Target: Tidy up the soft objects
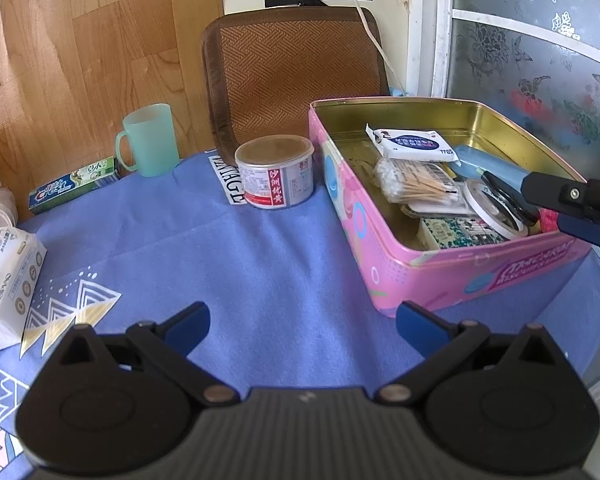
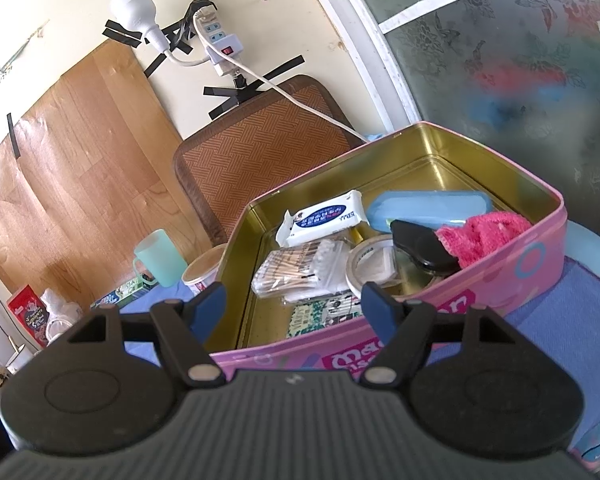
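A pink tin box (image 1: pixel 460 276) (image 2: pixel 500 276) stands open on the blue tablecloth (image 1: pixel 260 272). It holds a pink cloth (image 2: pixel 484 236), a white wet-wipe pack (image 2: pixel 324 218) (image 1: pixel 416 144), a bag of cotton swabs (image 2: pixel 300 276) (image 1: pixel 416 188), a blue case (image 2: pixel 428 208) and a tape roll (image 2: pixel 370 268). A white tissue pack (image 1: pixel 8 276) lies at the table's left edge. My left gripper (image 1: pixel 302 322) is open and empty above the cloth. My right gripper (image 2: pixel 296 308) is open and empty over the box's near wall; it shows in the left wrist view (image 1: pixel 556 208).
A round tin can (image 1: pixel 275 172), a green mug (image 1: pixel 150 140) and a toothpaste box (image 1: pixel 74 190) stand at the back. A woven mat (image 1: pixel 292 68) leans on the wall. A glass door (image 1: pixel 540 60) is on the right.
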Action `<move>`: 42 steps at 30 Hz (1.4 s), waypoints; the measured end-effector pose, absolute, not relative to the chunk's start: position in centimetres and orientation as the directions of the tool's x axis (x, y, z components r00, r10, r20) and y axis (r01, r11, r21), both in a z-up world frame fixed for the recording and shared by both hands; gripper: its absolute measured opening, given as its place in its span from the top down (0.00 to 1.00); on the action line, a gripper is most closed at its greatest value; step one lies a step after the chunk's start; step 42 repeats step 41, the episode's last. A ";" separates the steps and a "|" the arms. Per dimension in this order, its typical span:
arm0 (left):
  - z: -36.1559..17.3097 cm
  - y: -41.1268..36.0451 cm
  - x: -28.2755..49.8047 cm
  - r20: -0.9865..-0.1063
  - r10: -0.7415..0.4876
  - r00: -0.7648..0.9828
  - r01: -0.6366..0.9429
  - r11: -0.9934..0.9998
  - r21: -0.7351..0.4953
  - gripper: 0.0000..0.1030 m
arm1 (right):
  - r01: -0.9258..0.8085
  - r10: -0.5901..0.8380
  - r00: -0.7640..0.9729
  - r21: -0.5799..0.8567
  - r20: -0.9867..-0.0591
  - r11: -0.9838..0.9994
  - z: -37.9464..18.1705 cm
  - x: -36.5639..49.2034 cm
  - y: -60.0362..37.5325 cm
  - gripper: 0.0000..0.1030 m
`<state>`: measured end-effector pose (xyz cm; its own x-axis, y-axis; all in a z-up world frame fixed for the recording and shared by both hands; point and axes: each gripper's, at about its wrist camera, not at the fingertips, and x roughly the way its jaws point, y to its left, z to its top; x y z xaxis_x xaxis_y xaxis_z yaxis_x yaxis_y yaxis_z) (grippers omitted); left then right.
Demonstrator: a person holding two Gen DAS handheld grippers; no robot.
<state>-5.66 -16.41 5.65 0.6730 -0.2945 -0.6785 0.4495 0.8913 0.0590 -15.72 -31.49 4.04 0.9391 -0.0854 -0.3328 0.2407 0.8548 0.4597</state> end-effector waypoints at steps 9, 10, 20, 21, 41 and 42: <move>5.5 -16.4 -5.7 -0.680 -0.296 0.671 0.457 0.887 0.066 0.00 | 0.242 -0.085 0.938 0.461 -0.335 0.854 4.0 -15.6 -31.5 0.26; 5.5 -16.4 -5.7 -0.680 -0.295 0.671 0.458 0.887 0.067 0.00 | 0.243 -0.086 0.938 0.461 -0.335 0.853 4.0 -15.6 -31.5 0.26; 5.5 -16.5 -5.7 -0.680 -0.292 0.673 0.458 0.886 0.073 0.00 | 0.245 -0.091 0.939 0.459 -0.332 0.854 3.8 -15.6 -31.5 0.26; 5.5 -16.5 -5.7 -0.680 -0.292 0.673 0.458 0.886 0.073 0.00 | 0.245 -0.091 0.939 0.460 -0.332 0.854 3.8 -15.6 -31.5 0.26; 5.9 -16.2 -6.1 -0.654 -0.355 0.668 0.490 0.871 0.028 0.00 | 0.250 -0.093 0.937 0.458 -0.336 0.853 3.6 -15.6 -31.5 0.26; 5.9 -16.2 -6.1 -0.654 -0.355 0.668 0.490 0.871 0.028 0.00 | 0.250 -0.093 0.937 0.458 -0.336 0.853 3.6 -15.6 -31.5 0.26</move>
